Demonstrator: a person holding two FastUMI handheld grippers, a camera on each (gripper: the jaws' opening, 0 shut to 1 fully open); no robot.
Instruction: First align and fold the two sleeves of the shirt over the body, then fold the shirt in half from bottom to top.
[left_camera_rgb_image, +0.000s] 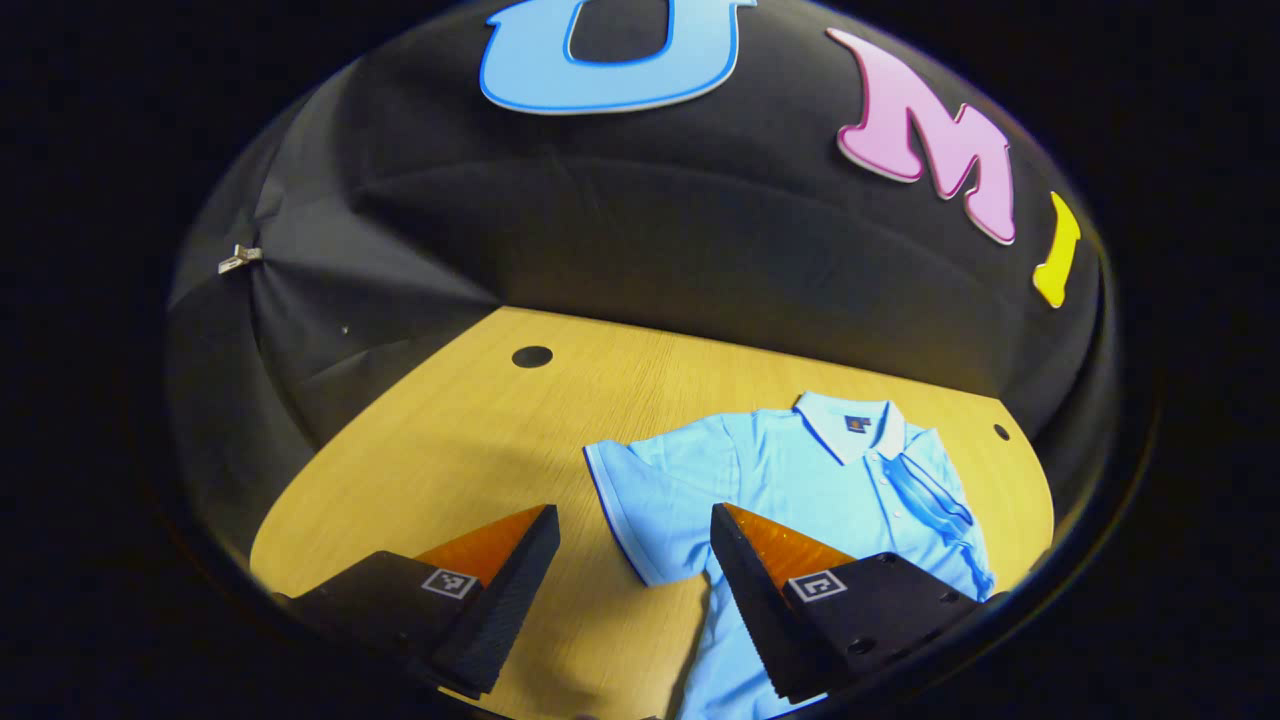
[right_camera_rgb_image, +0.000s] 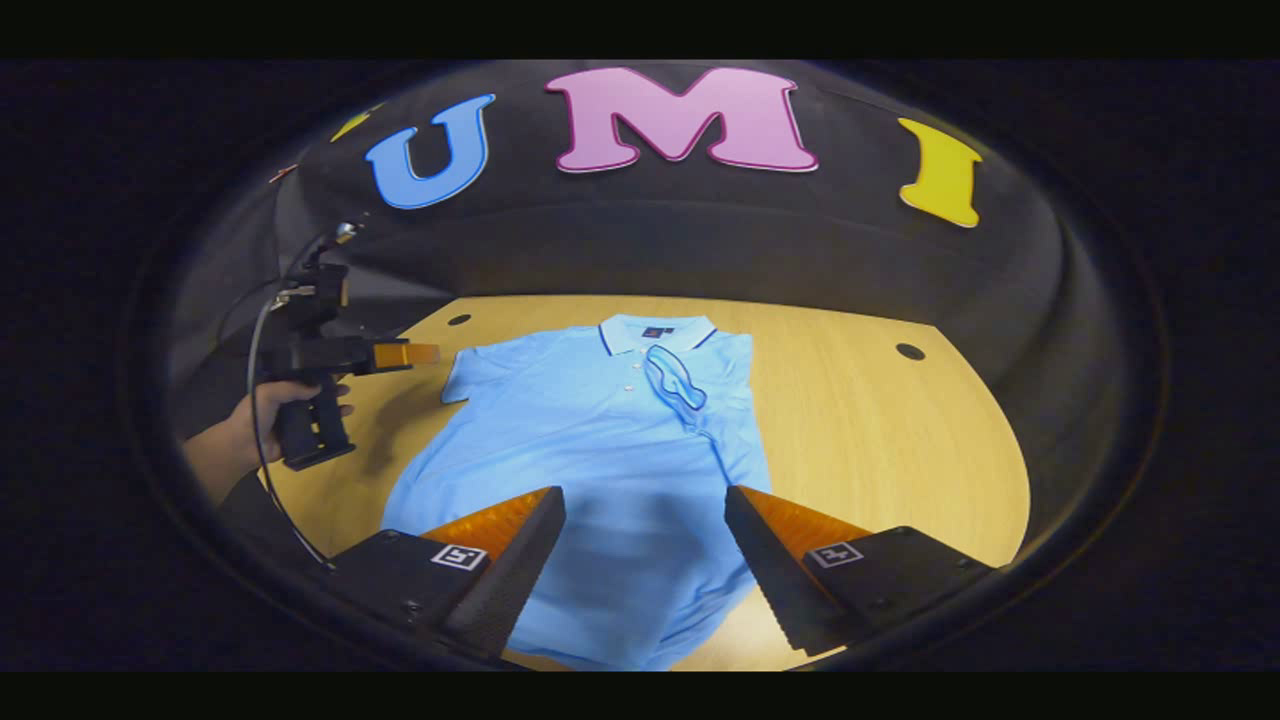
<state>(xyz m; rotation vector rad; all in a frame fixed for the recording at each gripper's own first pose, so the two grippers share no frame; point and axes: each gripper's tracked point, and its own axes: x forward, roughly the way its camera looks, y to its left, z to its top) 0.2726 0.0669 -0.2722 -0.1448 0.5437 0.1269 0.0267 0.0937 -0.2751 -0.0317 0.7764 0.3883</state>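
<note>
Shirt (right_camera_rgb_image: 590, 440) lies flat on the wooden table (right_camera_rgb_image: 880, 450), collar (right_camera_rgb_image: 655, 333) toward the booth wall, hem toward me. It is a light blue polo with a white collar and dark trim.

In the right gripper view, one sleeve (right_camera_rgb_image: 680, 385) is folded in over the chest, lying bunched just below the collar on that view's right side. The other sleeve (right_camera_rgb_image: 480, 370) is spread out flat on the table, pointing toward the left gripper.

Right gripper (right_camera_rgb_image: 645, 560): I see its jaws wide apart, nothing between them, hovering over the lower body of the shirt near the hem. No contact that I can make out.

Left gripper (left_camera_rgb_image: 630, 575): jaws also spread wide, holding nothing. In the left gripper view the flat sleeve (left_camera_rgb_image: 640, 500) sits ahead, its cuff edge falling in the gap between the two fingers; I can't tell whether the tips touch the cloth. The same gripper shows in the right gripper view (right_camera_rgb_image: 425, 353), held by a hand (right_camera_rgb_image: 250, 425) off the shirt's side, near the flat sleeve, raised above the table, with a cable (right_camera_rgb_image: 262, 330) looping from it.

Table has two dark round holes (right_camera_rgb_image: 910, 351) near the back corners. Folded sleeve also shows in the left gripper view (left_camera_rgb_image: 930, 495), beside the button placket.
</note>
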